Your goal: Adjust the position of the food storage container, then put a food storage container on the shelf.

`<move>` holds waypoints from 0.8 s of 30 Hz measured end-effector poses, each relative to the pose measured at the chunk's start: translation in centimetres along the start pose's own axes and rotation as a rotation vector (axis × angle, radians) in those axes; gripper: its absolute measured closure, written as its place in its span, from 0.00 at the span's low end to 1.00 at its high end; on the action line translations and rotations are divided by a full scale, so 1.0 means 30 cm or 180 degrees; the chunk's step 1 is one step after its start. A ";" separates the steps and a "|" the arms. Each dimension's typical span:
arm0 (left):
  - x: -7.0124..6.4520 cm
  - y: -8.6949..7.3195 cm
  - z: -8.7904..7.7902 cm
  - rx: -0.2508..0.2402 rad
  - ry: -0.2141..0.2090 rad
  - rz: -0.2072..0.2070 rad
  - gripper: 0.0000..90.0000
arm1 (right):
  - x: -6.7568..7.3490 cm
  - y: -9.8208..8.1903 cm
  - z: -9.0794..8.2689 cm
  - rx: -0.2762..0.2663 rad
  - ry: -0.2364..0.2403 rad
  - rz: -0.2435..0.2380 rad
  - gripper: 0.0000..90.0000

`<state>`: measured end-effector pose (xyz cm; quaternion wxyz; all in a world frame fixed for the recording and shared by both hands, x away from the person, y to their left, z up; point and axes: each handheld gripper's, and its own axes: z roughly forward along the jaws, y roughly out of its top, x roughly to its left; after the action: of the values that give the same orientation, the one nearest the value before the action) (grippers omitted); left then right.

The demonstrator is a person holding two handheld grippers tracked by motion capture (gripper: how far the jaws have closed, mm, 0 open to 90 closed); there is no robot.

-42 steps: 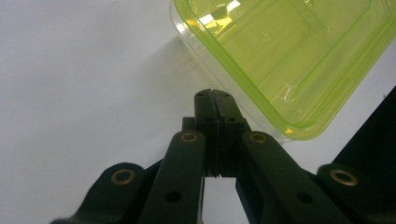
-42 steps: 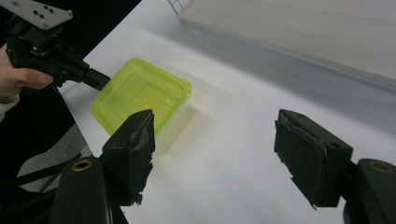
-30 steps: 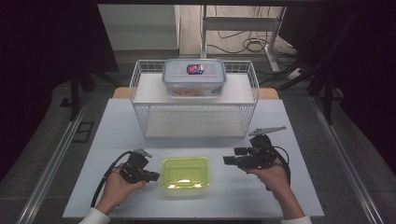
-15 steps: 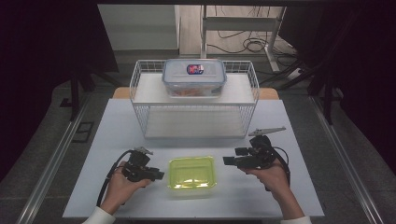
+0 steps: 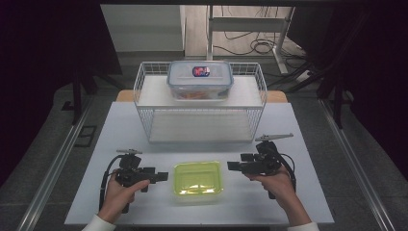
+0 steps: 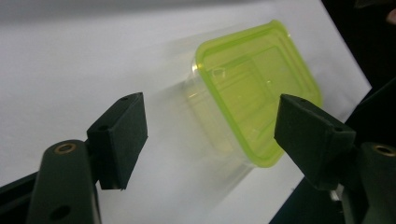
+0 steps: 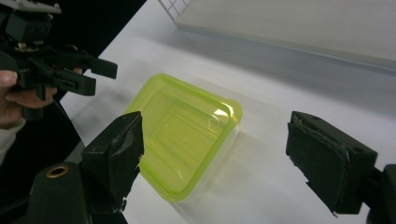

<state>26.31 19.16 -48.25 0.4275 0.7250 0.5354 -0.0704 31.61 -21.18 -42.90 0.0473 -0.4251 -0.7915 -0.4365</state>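
Observation:
A clear container with a lime-green lid (image 5: pixel 197 180) rests on the white table (image 5: pixel 312 139) near its front edge, between my two grippers. My left gripper (image 5: pixel 163 176) sits just left of it, pointing at it. Its jaws have just been opening and stand wide, and the pads (image 6: pixel 122 130) touch nothing. The container (image 6: pixel 254 93) lies ahead of them. My right gripper (image 5: pixel 233 166) points at the container from the right. Its jaws have also just been opening, and the container (image 7: pixel 182 130) lies beyond the pads (image 7: pixel 327 163). The left gripper (image 7: pixel 95 78) appears across from it.
A white wire basket (image 5: pixel 138 91) stands on the table behind the container, with a shelf on top. On that shelf sits a clear lidded box (image 5: pixel 199 79) with orange contents. A dark floor surrounds the table.
The left gripper's jaws have opened and it has drawn back a little to the left. The green-lidded container has shifted slightly right. The right gripper has kept its place.

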 end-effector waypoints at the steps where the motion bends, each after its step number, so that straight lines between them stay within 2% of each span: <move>1: 0.002 -0.002 -0.001 -0.0022 -0.0084 -0.0062 0.27 | 0.000 0.000 0.001 -0.0007 0.0000 0.0014 0.21; 2: 0.004 -0.004 -0.002 -0.0035 -0.0121 -0.0083 0.26 | 0.001 -0.001 0.002 -0.0013 -0.0005 0.0037 0.21; 7: -0.003 -0.009 -0.013 -0.0099 -0.0136 -0.0085 0.26 | 0.001 -0.006 0.006 -0.0015 -0.0007 0.0048 0.20; 12: -0.002 -0.009 -0.019 -0.0128 -0.0111 -0.0055 0.24 | -0.001 -0.012 0.011 -0.0008 -0.0014 0.0017 0.19; 24: 0.007 -0.015 -0.029 -0.0151 -0.0119 -0.0104 0.22 | -0.006 -0.021 0.025 0.0054 -0.0021 0.0036 0.20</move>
<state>25.71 19.93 -48.06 0.4532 0.7045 0.5406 -0.0782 31.50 -20.92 -43.84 0.0508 -0.4305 -0.7930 -0.4280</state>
